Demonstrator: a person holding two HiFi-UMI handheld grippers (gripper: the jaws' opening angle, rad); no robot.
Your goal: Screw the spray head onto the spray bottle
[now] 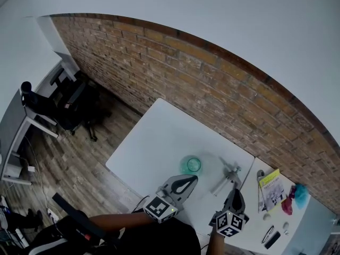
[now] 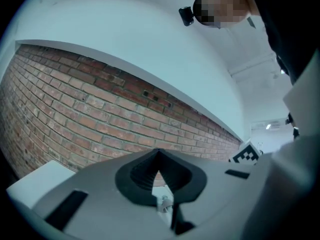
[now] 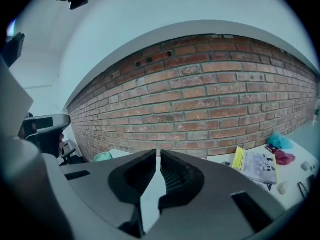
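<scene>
In the head view a pale green see-through bottle (image 1: pixel 192 164) stands upright on the white table (image 1: pixel 159 137). To its right the grey spray head (image 1: pixel 229 175) lies on its side with its tube pointing toward me. My left gripper (image 1: pixel 192 179) is shut and empty, its tip just short of the bottle. Shut and empty too, my right gripper (image 1: pixel 234 191) has its tip just short of the spray head. In the right gripper view the bottle (image 3: pixel 103 157) shows left of the closed jaws. The left gripper view looks level at the brick wall, and neither bottle nor spray head shows in it.
A yellow-edged booklet (image 1: pixel 271 187), pink and blue soft items (image 1: pixel 295 197) and a small dark object (image 1: pixel 271 237) lie at the table's right end. The brick wall (image 1: pixel 212 84) runs behind the table. A black office chair (image 1: pixel 69 102) stands on the wooden floor at left.
</scene>
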